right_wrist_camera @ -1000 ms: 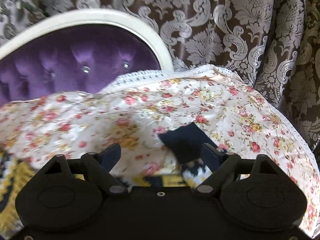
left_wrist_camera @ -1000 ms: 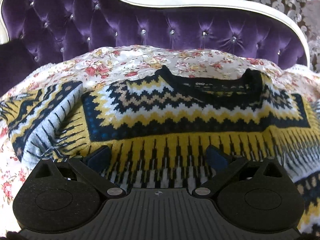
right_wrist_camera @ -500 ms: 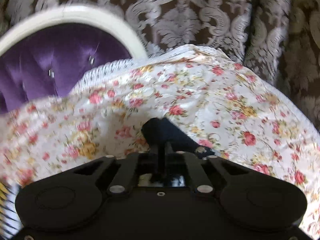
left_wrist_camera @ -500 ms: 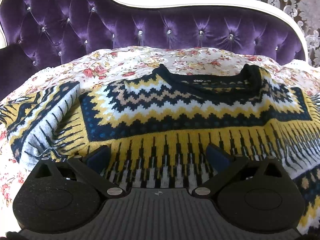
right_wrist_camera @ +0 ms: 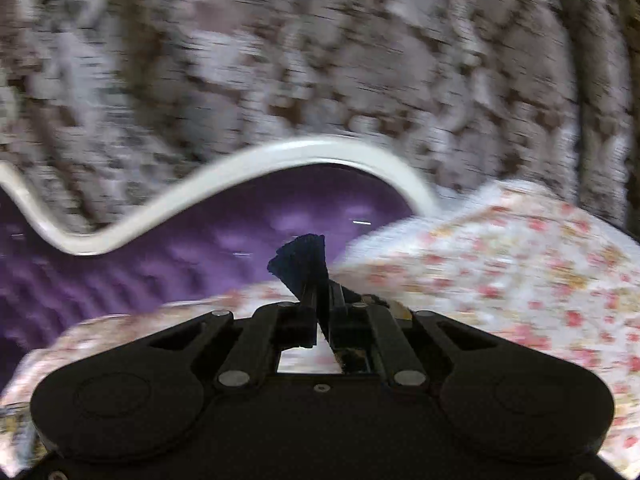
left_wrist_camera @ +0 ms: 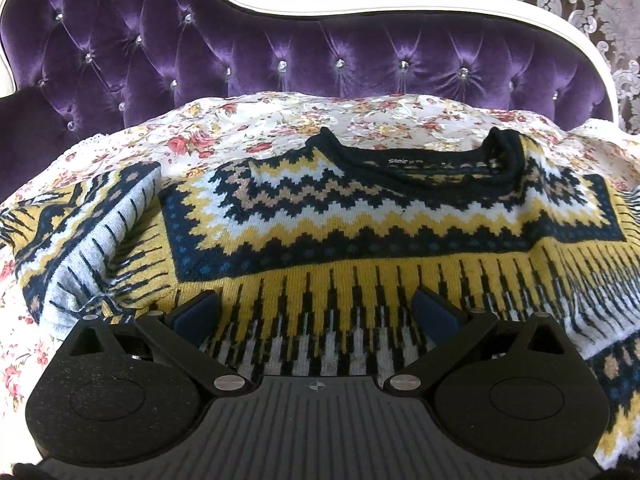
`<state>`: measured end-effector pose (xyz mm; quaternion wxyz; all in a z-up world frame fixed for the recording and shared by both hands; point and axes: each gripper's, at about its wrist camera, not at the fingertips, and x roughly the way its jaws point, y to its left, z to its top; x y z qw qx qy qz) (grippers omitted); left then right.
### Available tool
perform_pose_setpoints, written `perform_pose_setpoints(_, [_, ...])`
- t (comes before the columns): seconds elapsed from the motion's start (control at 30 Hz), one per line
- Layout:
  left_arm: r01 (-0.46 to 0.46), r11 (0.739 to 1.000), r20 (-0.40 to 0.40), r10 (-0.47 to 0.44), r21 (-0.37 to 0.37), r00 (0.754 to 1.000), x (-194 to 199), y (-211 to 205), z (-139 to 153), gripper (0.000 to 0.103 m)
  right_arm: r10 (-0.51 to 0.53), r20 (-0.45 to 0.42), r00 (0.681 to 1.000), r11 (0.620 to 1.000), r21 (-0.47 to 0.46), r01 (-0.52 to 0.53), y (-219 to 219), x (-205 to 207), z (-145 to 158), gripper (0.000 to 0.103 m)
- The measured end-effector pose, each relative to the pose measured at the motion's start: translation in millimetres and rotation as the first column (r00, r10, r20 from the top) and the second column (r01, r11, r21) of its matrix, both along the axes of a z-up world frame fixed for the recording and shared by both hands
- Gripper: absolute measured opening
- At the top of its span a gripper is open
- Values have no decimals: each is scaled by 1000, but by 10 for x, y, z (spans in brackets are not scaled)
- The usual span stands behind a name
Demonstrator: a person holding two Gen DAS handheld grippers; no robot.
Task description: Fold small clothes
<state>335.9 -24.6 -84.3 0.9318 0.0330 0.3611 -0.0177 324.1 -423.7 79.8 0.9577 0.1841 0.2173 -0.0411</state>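
Observation:
A knitted sweater (left_wrist_camera: 360,224) with yellow, navy and white zigzags lies flat on the floral sheet (left_wrist_camera: 256,128), neck away from me. Its left sleeve (left_wrist_camera: 84,232) is folded in over the body. My left gripper (left_wrist_camera: 316,312) is open and empty, low over the sweater's lower part. In the blurred right wrist view, my right gripper (right_wrist_camera: 320,280) is shut on a navy cuff (right_wrist_camera: 300,260) of the sweater and holds it raised above the sheet (right_wrist_camera: 520,264).
A purple tufted headboard (left_wrist_camera: 280,52) with a white frame (left_wrist_camera: 360,0) stands behind the bed. A patterned brown and silver curtain (right_wrist_camera: 320,60) hangs behind it. The sheet's edge drops off at the right.
My right gripper closed on the navy cuff and lifted it, swinging up and to the left. My left gripper stayed open and shifted only slightly.

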Motion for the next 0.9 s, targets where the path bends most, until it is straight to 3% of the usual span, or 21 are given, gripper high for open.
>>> perform_pose_setpoints(0.2, [24,999,-30,-25,-32,999,36,69,67,102,192,64,979,981,18,-194,922,21,194,10])
perform_pose_setpoints(0.3, [3,995,-61,-10,-100,998,29,242,199,86,271,78,959,961,33,-274,1315,58,164,10])
perform_pose_setpoints(0.37, [-27,987,-53,19,-162,998,-20,402,299,86,320,78,944,945,42,-324,1603,74,114,10])
perform_pose_setpoints(0.47, [-52,971,-22,48,-234,999,-112,667,477,86,384,61,921,921,52,-387,1994,117,-21,10])
perform_pose_setpoints(0.73, [-60,953,1,63,-297,998,-273,1119,708,86,487,-35,873,873,60,-485,2791,186,-510,11])
perform_pose_setpoints(0.9, [-52,942,-11,51,-332,999,-310,1190,709,86,534,-107,839,845,79,-528,2969,140,-721,24])
